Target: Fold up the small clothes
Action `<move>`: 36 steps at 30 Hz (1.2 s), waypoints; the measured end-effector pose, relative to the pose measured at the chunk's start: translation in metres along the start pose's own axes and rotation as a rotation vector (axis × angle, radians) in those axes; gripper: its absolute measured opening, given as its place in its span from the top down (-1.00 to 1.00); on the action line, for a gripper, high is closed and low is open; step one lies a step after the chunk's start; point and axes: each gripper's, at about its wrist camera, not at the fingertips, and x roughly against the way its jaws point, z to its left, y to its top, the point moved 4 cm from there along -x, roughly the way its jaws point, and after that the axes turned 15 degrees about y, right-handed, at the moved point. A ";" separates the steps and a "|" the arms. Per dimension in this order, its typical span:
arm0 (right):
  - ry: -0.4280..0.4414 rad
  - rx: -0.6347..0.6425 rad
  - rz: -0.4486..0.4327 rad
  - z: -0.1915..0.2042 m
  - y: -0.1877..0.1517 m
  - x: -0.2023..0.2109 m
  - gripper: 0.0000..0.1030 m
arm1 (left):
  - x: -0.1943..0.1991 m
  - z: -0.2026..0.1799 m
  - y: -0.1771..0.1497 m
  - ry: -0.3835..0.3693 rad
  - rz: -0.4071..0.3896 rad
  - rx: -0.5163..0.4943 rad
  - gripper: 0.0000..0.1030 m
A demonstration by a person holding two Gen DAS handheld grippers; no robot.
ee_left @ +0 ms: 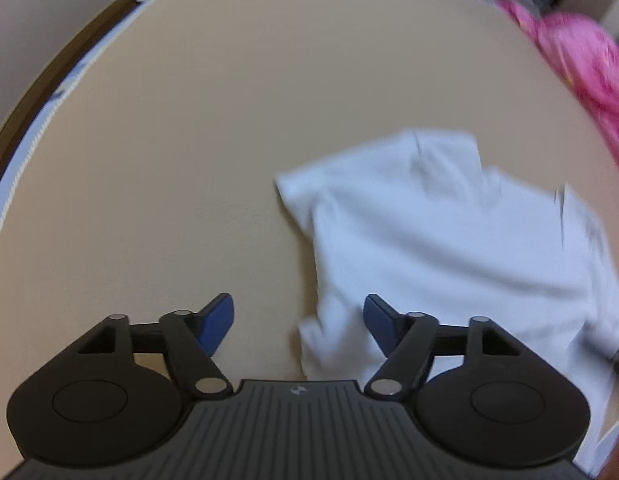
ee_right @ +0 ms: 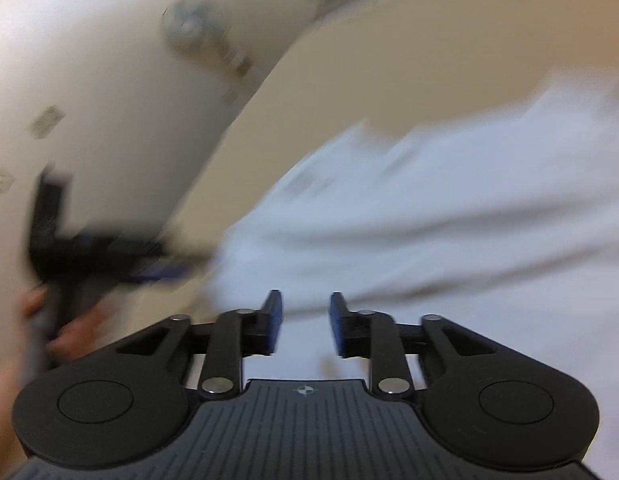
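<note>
Left gripper (ee_left: 297,320): jaws wide apart, empty, at the shirt (ee_left: 449,240) edge. Shirt rumpled on the surface (ee_left: 189,140), pink cloth (ee_left: 581,52) beyond. Right gripper (ee_right: 305,320): jaws apart over shirt, gripping nothing. Folding barely started, probably.

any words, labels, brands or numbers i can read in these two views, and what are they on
No legible text in either view.
Small round crosshair emblem, a symbol not letters, on the grey ribbed body behind the left tongs and the right tongs.
Greyish patches on the pale wall: too blurred to read.
Faint grey mark on the plain white cotton garment: too blurred to read.
Crumpled pink fabric and beige tabletop: no print visible.
</note>
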 end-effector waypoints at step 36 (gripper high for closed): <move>-0.194 0.072 -0.174 0.041 -0.102 0.324 -0.66 | 0.275 -0.127 -0.229 0.212 -0.374 -0.094 -0.92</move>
